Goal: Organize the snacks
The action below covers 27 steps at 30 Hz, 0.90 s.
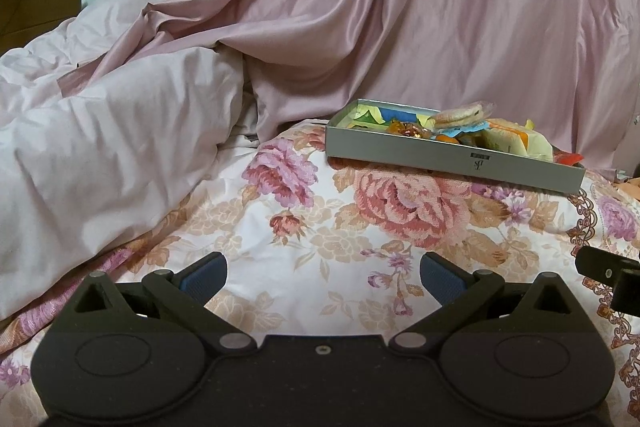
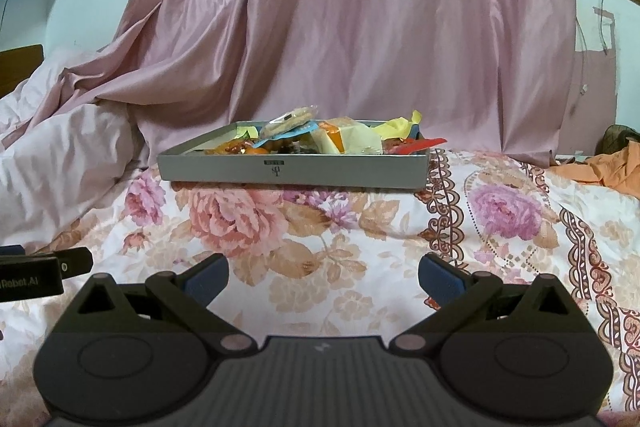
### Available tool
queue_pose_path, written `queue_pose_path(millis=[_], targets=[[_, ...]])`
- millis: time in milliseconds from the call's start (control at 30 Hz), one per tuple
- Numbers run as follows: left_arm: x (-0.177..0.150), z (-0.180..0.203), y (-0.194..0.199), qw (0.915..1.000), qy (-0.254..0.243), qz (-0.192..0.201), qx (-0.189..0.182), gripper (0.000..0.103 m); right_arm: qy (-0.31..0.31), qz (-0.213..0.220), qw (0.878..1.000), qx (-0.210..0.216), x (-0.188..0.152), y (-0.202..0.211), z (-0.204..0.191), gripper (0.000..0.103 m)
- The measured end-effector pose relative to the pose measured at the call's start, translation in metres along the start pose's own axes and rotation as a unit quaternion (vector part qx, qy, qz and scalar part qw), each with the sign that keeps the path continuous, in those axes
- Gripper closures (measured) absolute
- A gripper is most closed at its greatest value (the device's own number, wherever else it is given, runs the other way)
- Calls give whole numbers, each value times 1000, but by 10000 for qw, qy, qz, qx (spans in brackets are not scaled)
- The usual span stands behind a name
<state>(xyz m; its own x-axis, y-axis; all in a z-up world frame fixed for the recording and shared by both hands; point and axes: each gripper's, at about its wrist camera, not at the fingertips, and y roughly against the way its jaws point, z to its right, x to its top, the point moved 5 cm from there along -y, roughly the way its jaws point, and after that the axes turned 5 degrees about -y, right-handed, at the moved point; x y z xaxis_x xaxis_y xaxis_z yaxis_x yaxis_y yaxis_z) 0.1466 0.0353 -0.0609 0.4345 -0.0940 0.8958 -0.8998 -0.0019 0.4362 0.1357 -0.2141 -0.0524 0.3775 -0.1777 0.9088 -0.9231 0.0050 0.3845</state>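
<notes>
Both tongs released, nothing held: left gripper [image 1: 323,271], right gripper [image 2: 323,273]. Snack tray [image 2: 292,171] sits on the floral bedspread [image 2: 320,247] by the pink curtain [image 2: 360,27], dead ahead of right, ahead-right of left. Long side faces right; right looks nearer.

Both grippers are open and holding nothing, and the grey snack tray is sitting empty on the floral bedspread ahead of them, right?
Not quite: the grey tray is not empty. The right wrist view shows it piled with wrapped snacks, among them a clear pack of round biscuits and yellow packets. The rest holds: the left gripper and the right gripper are open with nothing between their fingers, and the tray sits on the floral bedspread.
</notes>
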Motion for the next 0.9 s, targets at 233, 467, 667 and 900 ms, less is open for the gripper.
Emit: queue_pose_path(millis=[233, 467, 667, 900], targets=[[-1, 0, 0, 10000, -6, -10, 6, 1, 19, -63, 10000, 8, -2, -2, -1, 0], [-1, 0, 0, 10000, -7, -13, 9, 1, 24, -85, 10000, 16, -2, -2, -2, 0], [-1, 0, -1, 10000, -8, -15, 8, 1, 24, -91, 10000, 12, -1, -1, -3, 0], [0, 1, -1, 10000, -8, -19, 17, 1, 21, -89, 10000, 14, -2, -1, -3, 0]])
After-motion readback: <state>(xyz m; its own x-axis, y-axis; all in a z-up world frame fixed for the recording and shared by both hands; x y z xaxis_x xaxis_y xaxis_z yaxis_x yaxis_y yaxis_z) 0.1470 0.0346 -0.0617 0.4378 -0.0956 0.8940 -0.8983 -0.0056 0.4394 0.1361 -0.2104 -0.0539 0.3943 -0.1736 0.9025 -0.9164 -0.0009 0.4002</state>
